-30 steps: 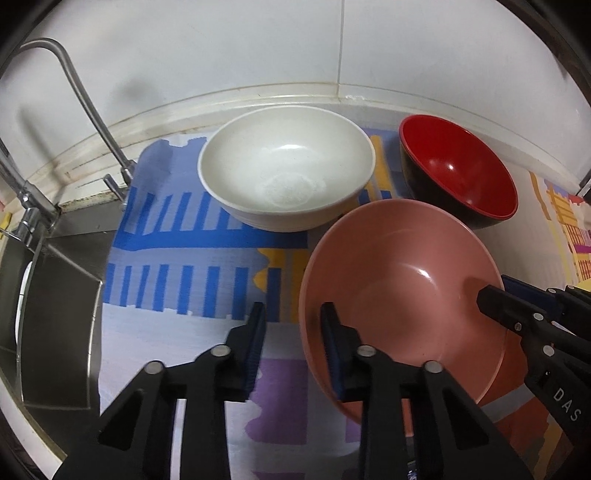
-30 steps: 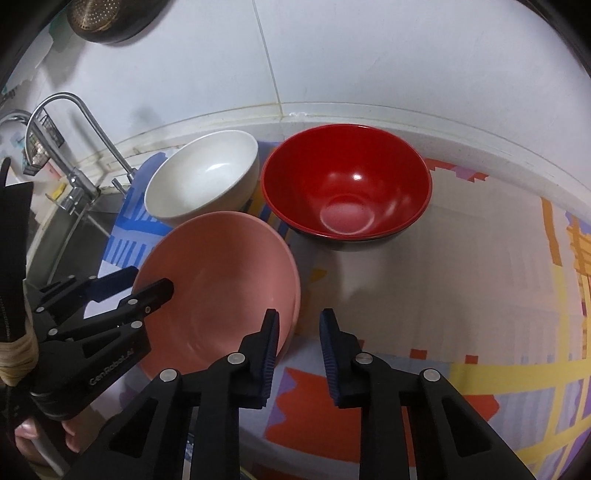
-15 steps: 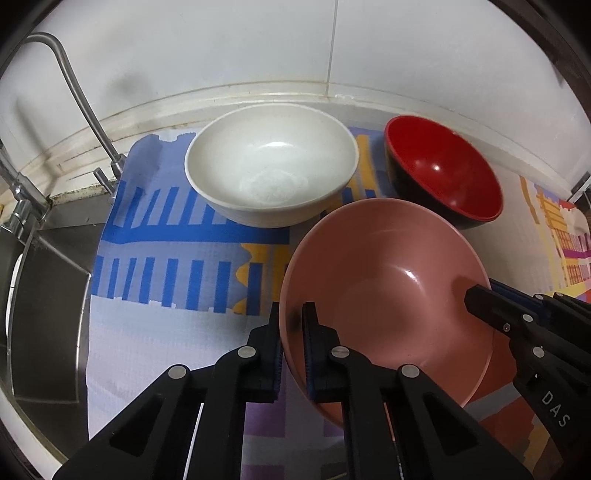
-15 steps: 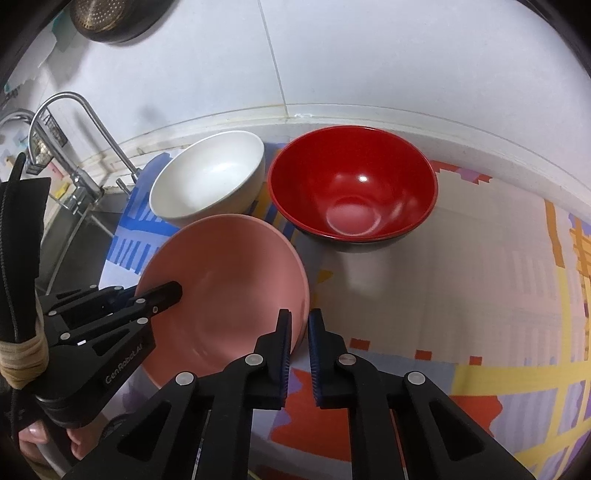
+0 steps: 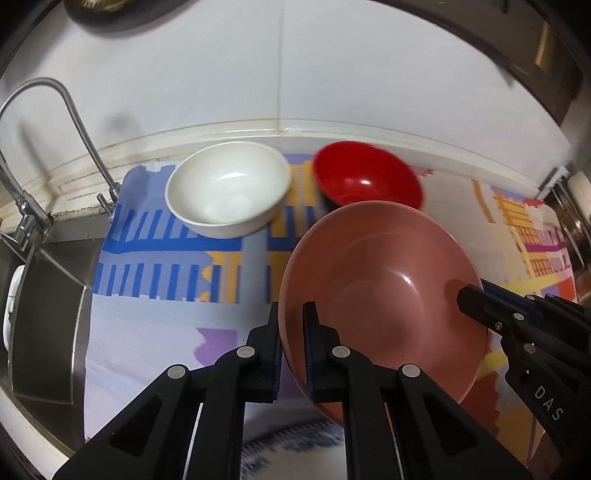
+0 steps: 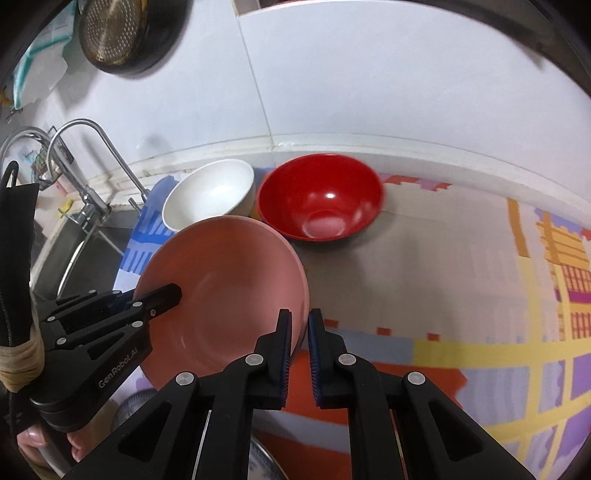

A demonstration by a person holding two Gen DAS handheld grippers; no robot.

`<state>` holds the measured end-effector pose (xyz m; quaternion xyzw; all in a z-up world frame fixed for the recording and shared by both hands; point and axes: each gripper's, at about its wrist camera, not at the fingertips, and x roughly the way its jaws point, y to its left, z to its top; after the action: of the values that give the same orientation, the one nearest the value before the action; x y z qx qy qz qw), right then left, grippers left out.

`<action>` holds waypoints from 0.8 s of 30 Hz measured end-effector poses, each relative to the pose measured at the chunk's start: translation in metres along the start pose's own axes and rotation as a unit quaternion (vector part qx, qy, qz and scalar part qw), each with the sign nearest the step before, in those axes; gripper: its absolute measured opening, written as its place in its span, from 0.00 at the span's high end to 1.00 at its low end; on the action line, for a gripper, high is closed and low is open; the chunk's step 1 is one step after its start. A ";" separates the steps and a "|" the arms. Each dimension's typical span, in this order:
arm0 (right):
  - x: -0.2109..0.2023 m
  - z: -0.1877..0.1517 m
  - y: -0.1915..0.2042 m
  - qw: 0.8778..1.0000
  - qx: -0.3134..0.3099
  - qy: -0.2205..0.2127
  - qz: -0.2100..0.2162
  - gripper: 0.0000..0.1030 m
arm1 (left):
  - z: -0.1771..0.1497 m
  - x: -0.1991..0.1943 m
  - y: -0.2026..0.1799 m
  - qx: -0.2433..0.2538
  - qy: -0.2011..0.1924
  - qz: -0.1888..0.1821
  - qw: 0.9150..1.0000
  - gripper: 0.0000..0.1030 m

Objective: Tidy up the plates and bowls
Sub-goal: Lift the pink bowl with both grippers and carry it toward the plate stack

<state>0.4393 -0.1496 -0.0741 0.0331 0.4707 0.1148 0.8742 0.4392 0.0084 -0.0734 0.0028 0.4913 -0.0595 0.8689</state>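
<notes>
A pink bowl [image 5: 384, 280] is held up above the patterned mat, tilted. My left gripper [image 5: 291, 332] is shut on its left rim. My right gripper [image 6: 299, 339] is shut on its right rim, and the pink bowl fills the middle of the right wrist view [image 6: 225, 284]. A white bowl [image 5: 227, 188] and a red bowl [image 5: 365, 181] stand on the mat near the back wall; they also show in the right wrist view, white bowl [image 6: 210, 192], red bowl [image 6: 321, 195]. A blue-patterned plate [image 5: 295, 454] lies below the pink bowl.
A steel sink [image 5: 40, 314] with a tall faucet [image 5: 74, 110] lies to the left. The colourful mat [image 6: 480, 295] covers the counter up to the white tiled wall. A round strainer [image 6: 122, 33] hangs on the wall.
Both grippers have closed on the pink bowl's rim and lifted it off the mat. Both cameras have risen, so the white and red bowls look smaller and farther.
</notes>
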 end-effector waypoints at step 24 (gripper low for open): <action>-0.093 -0.089 -0.072 0.994 0.081 -0.015 -0.066 0.90 | -0.073 -0.039 -0.118 0.090 0.017 -0.067 0.994 0.87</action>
<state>0.3282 -0.2452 -0.0593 0.0741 0.4664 0.0177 0.8813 0.3442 -0.1000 -0.0714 0.0489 0.4977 -0.1612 0.8508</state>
